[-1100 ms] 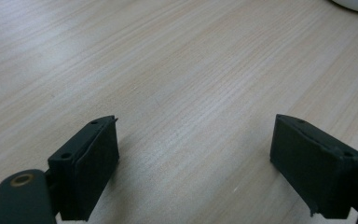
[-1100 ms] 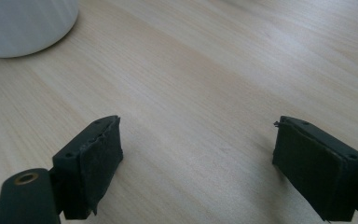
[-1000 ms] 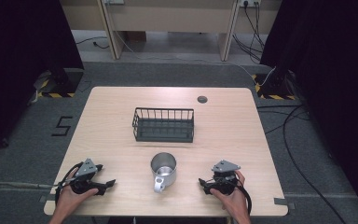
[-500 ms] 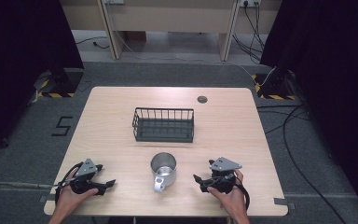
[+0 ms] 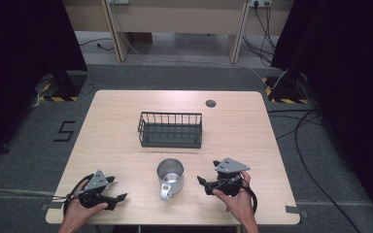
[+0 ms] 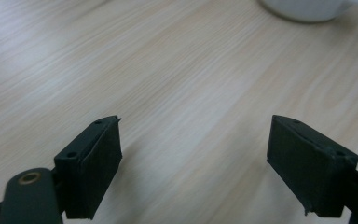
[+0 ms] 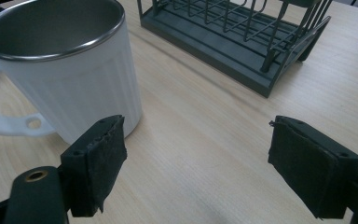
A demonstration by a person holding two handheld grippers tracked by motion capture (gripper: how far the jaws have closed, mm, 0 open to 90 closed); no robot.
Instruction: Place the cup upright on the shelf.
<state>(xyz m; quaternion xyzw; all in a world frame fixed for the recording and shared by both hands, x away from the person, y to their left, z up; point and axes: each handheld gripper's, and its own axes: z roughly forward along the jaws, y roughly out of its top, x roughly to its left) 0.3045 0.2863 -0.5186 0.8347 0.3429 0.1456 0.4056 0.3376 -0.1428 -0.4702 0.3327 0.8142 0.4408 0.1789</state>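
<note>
My right claw (image 7: 196, 154) is released: the two pads stand wide apart with only bare table (image 7: 200, 140) between them. They have just been closing a little, but they grasp nothing. The mug (image 7: 65, 79) stands upright just beside my left pad, a little ahead of it, not touching. Its handle (image 7: 4, 123) points away from me to the left, so I think the smooth wall on my side is the part to take. The rack (image 7: 242, 46) is farther ahead and to the right, well apart from the mug, and I judge it is the place where the mug must go. My left claw (image 6: 196, 154) is also released over bare wood, with the mug base far ahead; I think it only waits.
</note>
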